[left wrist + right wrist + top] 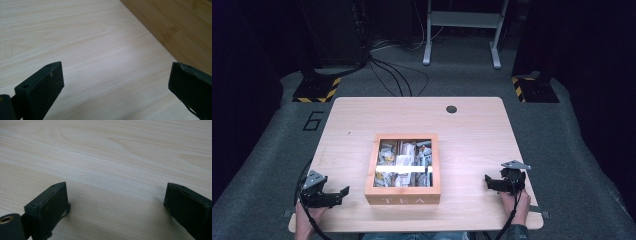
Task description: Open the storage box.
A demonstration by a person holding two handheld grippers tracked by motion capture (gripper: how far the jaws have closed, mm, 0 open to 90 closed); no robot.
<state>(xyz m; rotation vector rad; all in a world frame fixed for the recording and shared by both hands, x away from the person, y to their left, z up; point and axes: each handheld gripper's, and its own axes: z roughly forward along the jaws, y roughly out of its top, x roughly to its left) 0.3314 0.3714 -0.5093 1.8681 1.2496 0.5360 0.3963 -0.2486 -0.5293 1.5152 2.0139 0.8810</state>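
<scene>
Left gripper [343, 192] low over the table [472, 130], near its front-left corner, jaws spread wide with nothing but bare wood between them. Just to its right, a wooden box [402, 199] marked TEA, glass lid shut, packets visible inside; one side wall [180, 30] close ahead of the right jaw in the left gripper view. Farther right, well beyond the box, right gripper [488, 182] near the front-right edge, its 2 jaws likewise wide apart over bare tabletop [112, 170], pointing back toward the box.
</scene>
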